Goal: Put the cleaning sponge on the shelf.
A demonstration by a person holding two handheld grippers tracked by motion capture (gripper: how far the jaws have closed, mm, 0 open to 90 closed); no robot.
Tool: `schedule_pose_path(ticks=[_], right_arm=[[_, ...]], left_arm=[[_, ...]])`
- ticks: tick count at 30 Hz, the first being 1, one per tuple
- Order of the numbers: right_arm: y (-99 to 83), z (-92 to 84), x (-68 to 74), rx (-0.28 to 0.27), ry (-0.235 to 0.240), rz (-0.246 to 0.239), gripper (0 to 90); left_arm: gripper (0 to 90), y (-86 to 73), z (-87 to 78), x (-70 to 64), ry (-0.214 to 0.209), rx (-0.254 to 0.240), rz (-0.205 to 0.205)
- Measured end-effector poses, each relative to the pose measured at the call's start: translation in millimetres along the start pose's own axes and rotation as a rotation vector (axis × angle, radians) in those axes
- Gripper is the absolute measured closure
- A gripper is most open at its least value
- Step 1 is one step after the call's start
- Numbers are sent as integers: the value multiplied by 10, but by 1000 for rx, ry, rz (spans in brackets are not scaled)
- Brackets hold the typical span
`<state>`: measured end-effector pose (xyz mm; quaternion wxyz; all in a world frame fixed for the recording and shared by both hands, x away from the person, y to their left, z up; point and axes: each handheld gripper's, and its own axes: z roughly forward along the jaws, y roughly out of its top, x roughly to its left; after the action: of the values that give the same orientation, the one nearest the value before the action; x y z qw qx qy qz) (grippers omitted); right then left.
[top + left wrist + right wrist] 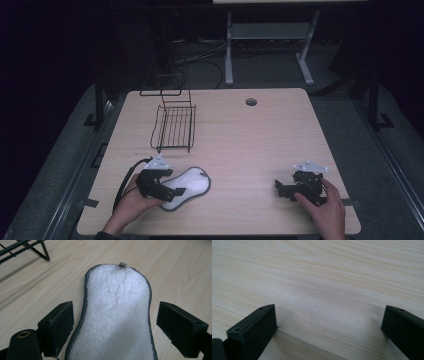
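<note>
White insole (117, 315) flat between wide-open left hand-held gripper (115, 322) jaws — grey tab unreadable — right hand-held gripper (329, 325) open.

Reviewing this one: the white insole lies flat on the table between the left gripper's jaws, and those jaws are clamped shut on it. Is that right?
Not quite. The white insole does lie flat on the table between the jaws of the left gripper, but the jaws stand open, with a clear gap on each side of the insole. The left gripper view shows this.
</note>
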<state>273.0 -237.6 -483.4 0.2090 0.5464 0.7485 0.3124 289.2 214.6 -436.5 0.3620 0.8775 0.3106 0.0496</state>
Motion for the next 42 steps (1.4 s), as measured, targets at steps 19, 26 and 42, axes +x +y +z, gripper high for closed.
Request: schedule_pose_path(ticks=[19, 26, 42], right_arm=[[0, 0, 0, 0, 0, 0, 0], [0, 0, 0, 0, 0, 0, 0], [-1, 0, 0, 0, 0, 0, 0]], left_arm=[[137, 16, 217, 13, 18, 59, 27], [130, -1, 272, 23, 18, 81, 35], [128, -18, 309, 19, -4, 93, 75]])
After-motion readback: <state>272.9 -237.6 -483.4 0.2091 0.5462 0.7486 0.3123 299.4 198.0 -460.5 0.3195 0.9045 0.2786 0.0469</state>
